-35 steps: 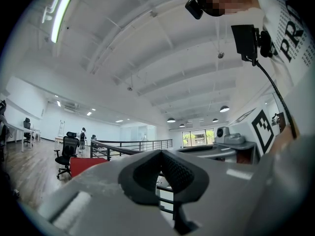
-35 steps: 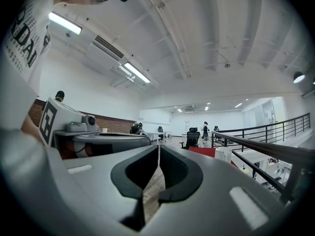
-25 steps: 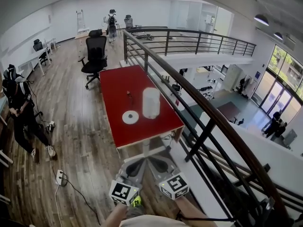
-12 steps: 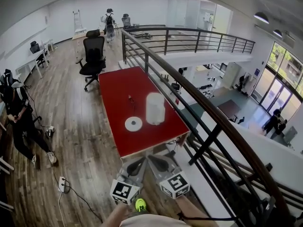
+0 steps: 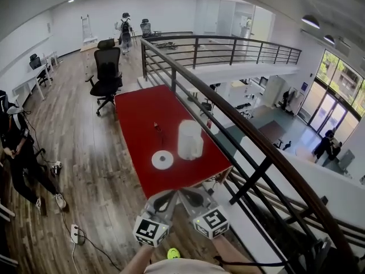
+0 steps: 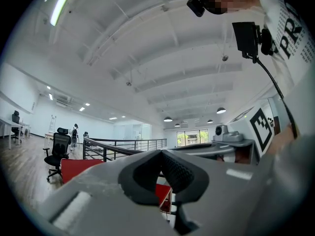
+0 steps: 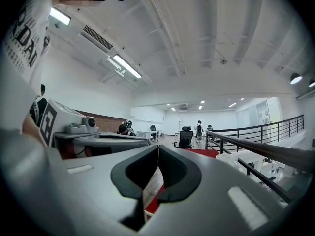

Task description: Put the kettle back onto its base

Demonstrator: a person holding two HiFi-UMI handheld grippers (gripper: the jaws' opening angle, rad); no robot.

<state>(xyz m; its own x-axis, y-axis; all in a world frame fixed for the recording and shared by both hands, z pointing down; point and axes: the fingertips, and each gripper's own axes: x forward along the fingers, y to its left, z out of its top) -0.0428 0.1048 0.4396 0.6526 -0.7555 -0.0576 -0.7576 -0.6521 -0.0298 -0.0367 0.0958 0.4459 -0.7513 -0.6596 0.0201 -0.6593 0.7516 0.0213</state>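
Observation:
A white kettle (image 5: 190, 140) stands upright on the red table (image 5: 137, 119), on the side nearest the railing. Its round white base (image 5: 162, 160) lies flat just to its left, apart from it. Both grippers are held level, side by side, short of the table's near edge. My left gripper (image 5: 165, 198) is shut and holds nothing; its pads meet in the left gripper view (image 6: 160, 154). My right gripper (image 5: 191, 197) is also shut and empty, with the kettle (image 7: 227, 158) small beyond its closed tips (image 7: 158, 149).
A black railing (image 5: 228, 116) runs along the table's right side over a drop to the lower floor. A small red item (image 5: 155, 125) sits mid-table. An office chair (image 5: 106, 73) stands beyond the table. A person (image 5: 14, 147) stands at left; a power strip (image 5: 74, 232) lies on the wooden floor.
The table with kettle and base has drawn nearer in the head view. Both grippers have travelled forward with me, side by side and still shut.

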